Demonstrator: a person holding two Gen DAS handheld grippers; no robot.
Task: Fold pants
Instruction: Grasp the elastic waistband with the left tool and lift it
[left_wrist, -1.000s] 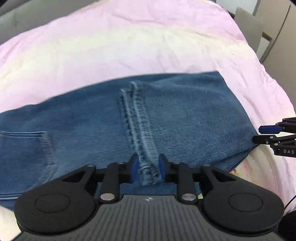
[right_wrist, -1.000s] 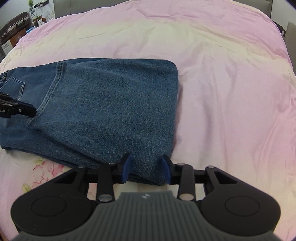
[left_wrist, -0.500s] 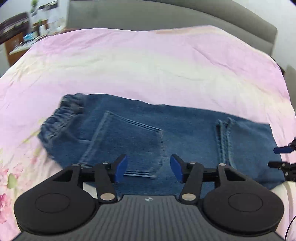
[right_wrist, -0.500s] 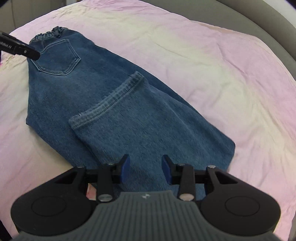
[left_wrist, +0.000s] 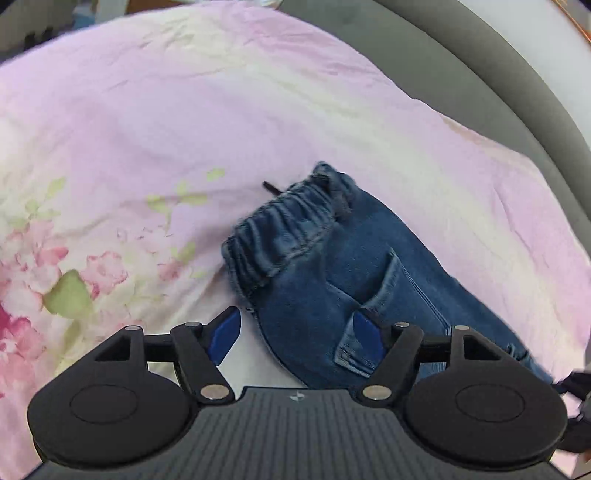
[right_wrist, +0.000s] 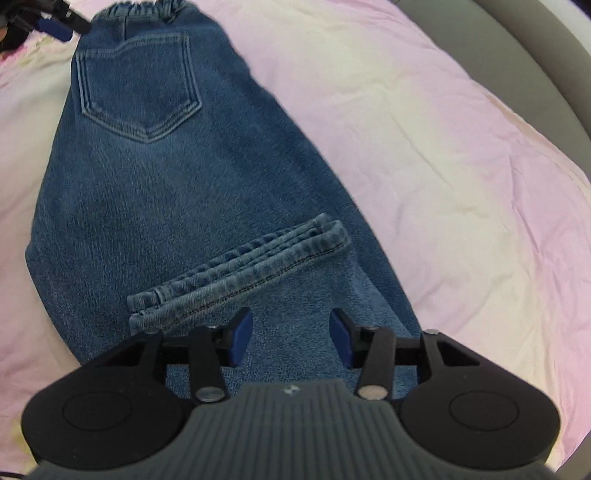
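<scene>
The blue denim pants (right_wrist: 177, 192) lie folded on the bed, leg hems (right_wrist: 240, 275) laid over the thighs below the back pocket (right_wrist: 136, 88). My right gripper (right_wrist: 291, 332) hovers over the folded leg just beside the hems. Its jaws are opening and the pads press on nothing. My left gripper (left_wrist: 295, 328) is at the waist end, near the elastic waistband (left_wrist: 284, 229). Its jaws are opening wide, with the pants' (left_wrist: 351, 288) waist corner beneath them but not pinched. The left gripper's tip (right_wrist: 55, 22) also shows beside the waistband (right_wrist: 147, 7) in the right wrist view.
A pink bedsheet (left_wrist: 184, 110) with a flower print (left_wrist: 55, 280) covers the bed (right_wrist: 443, 147). A grey padded bed frame (left_wrist: 461, 74) curves along the far right side (right_wrist: 535, 55). A black drawstring end (left_wrist: 271, 187) pokes out by the waistband.
My left gripper let go of the leg hem, swept along the pants to the waistband and spread its jaws. My right gripper left the folded edge, rolled, and opened a little wider.
</scene>
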